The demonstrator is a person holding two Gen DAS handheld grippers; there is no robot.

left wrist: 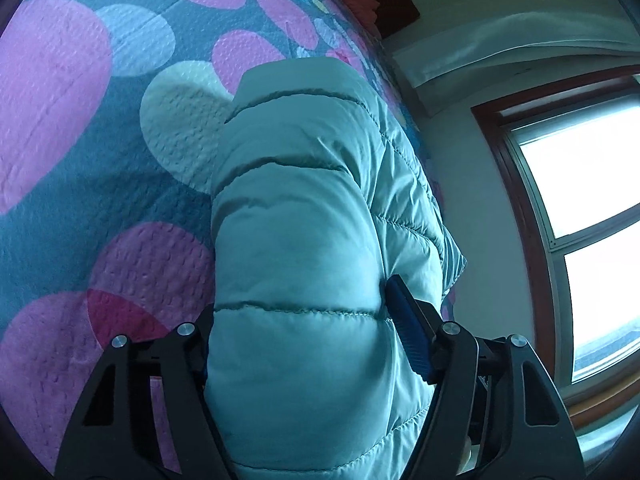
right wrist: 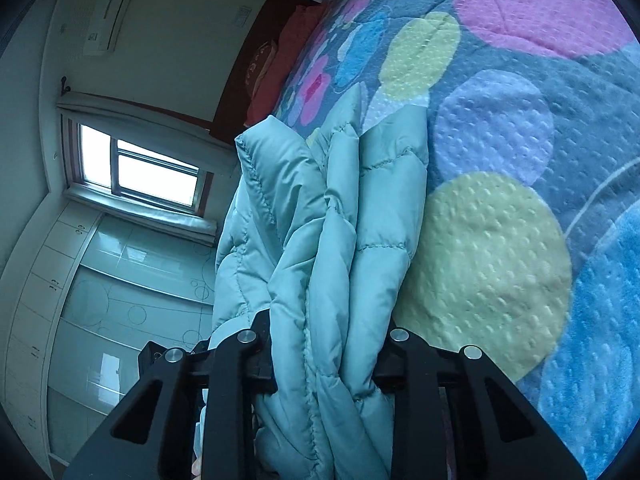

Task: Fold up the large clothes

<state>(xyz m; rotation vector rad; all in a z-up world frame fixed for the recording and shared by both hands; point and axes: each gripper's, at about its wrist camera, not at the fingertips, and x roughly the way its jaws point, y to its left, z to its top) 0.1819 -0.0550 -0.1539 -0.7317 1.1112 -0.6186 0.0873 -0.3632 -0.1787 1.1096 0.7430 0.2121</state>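
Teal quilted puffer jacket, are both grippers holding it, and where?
Yes. The left gripper clamps a padded fold of the teal quilted puffer jacket; the right gripper clamps its bunched layers.

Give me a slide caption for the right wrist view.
Right claw clamped on bunched folds of a teal quilted puffer jacket above a bedspread with colourful circles.

Open bedspread (left wrist: pixel 80 160) left of the bulky jacket (left wrist: pixel 296 220).
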